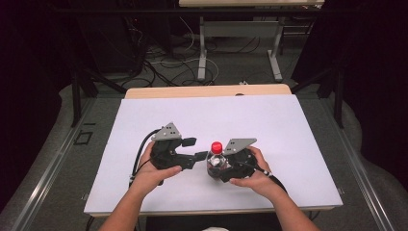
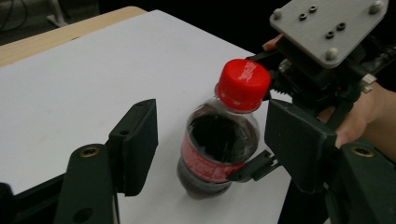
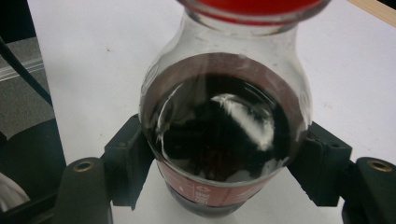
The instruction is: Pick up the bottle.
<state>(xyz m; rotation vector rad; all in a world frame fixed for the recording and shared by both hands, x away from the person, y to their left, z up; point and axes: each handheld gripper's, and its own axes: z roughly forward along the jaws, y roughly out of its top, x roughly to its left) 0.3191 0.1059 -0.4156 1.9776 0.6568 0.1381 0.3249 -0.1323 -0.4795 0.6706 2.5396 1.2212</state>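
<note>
A small bottle (image 1: 216,162) of dark drink with a red cap (image 1: 216,146) and red label stands upright near the front middle of the white table top (image 1: 207,113). My right gripper (image 1: 218,169) is shut on its body; in the right gripper view both pads press the bottle (image 3: 224,135) just above the label, right gripper (image 3: 224,156). My left gripper (image 1: 195,149) is just left of the bottle with its jaws apart. In the left gripper view the bottle (image 2: 217,140) stands beyond the left gripper (image 2: 210,116), untouched by its pads (image 2: 135,140).
The white sheet covers a wooden table whose bare edge (image 1: 207,90) shows at the back. Beyond it, cables (image 1: 168,67) lie on the floor around another table's metal legs (image 1: 202,53). Dark curtains flank both sides.
</note>
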